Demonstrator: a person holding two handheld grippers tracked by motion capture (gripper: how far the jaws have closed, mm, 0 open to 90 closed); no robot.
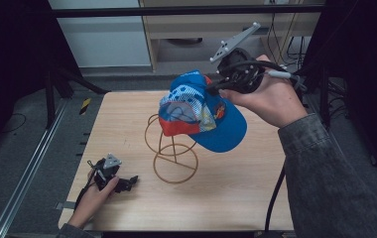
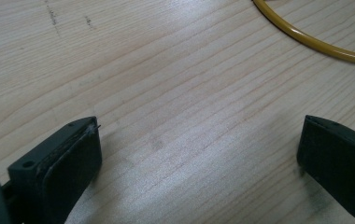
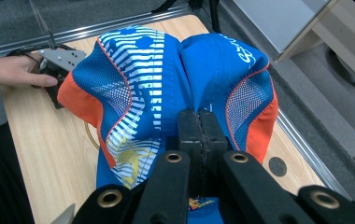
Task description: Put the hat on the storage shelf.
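Observation:
A blue cap [image 1: 204, 114] with orange trim and white mesh hangs in the air above a gold wire stand [image 1: 172, 154] at the table's middle. My right gripper [image 1: 215, 85] is shut on the cap's crown; in the right gripper view its jaws pinch a fold of the blue cap [image 3: 166, 79] at my right gripper [image 3: 199, 122]. My left gripper [image 1: 131, 181] rests low on the table near the front left, held by a hand. In the left gripper view my left gripper [image 2: 199, 154] stands open over bare wood, with the stand's gold base ring [image 2: 306, 39] at the top right.
The wooden table [image 1: 236, 193] has its front edge near the left hand. A metal rail [image 1: 32, 163] runs along the floor on the left. Shelving and cables [image 1: 285, 34] stand behind the far edge. A sleeved forearm [image 1: 325, 173] crosses the right side.

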